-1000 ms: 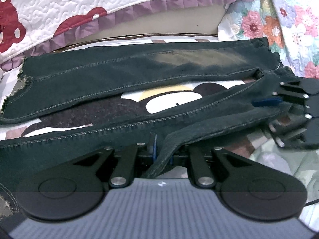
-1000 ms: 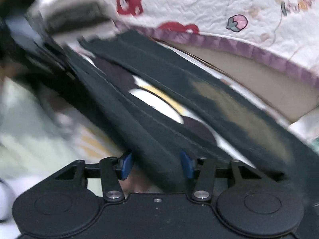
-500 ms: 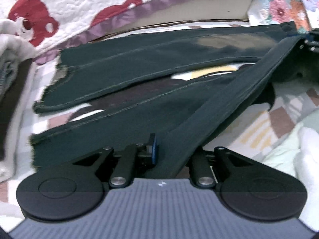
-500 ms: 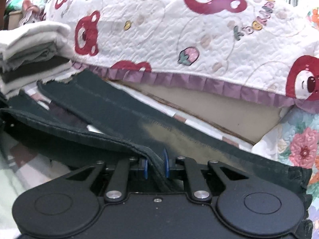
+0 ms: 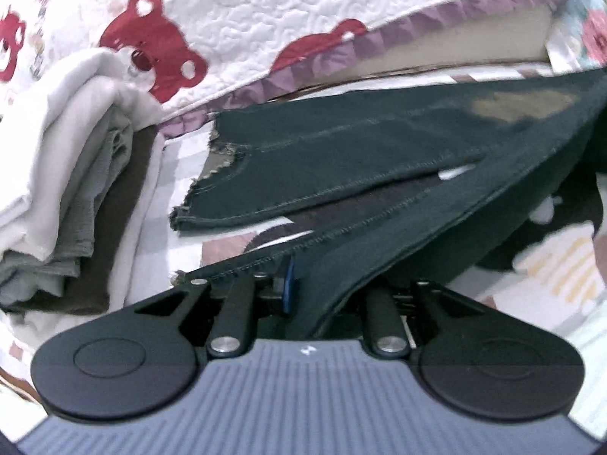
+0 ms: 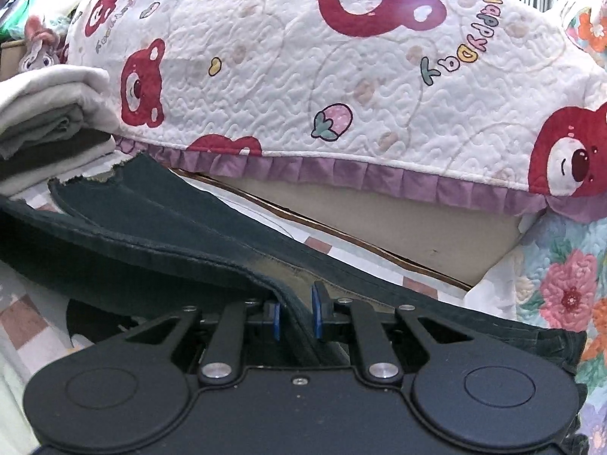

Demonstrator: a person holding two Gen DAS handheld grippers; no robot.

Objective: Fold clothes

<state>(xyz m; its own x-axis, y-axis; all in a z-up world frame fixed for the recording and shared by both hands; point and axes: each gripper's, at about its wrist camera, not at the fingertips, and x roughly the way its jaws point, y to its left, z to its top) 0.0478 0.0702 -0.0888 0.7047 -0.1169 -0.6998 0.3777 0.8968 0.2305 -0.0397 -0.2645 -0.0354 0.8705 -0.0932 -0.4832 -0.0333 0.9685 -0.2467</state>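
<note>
A pair of dark jeans [image 5: 360, 151] lies across the patterned bed sheet, its far leg flat with a frayed hem at the left. The near leg is lifted off the sheet and stretched between my two grippers. My left gripper [image 5: 315, 292] is shut on the near leg's outer edge close to its hem. In the right wrist view the same jeans [image 6: 159, 227] run off to the left, and my right gripper [image 6: 297, 316] is shut on a fold of the near leg's edge nearer the waist. The left gripper's right finger is hidden under the denim.
A stack of folded clothes [image 5: 64, 197] in white, grey and brown sits at the left, beside the jeans' hems. A quilted bear-print cover [image 6: 322, 87] with a purple frill hangs behind. A floral pillow [image 6: 569, 288] lies at the right. The checked sheet [image 5: 561, 265] shows at the lower right.
Both grippers have lifted the near jeans leg off the sheet and carried it toward the far leg. The right gripper closed on the denim. The folded stack has come into view.
</note>
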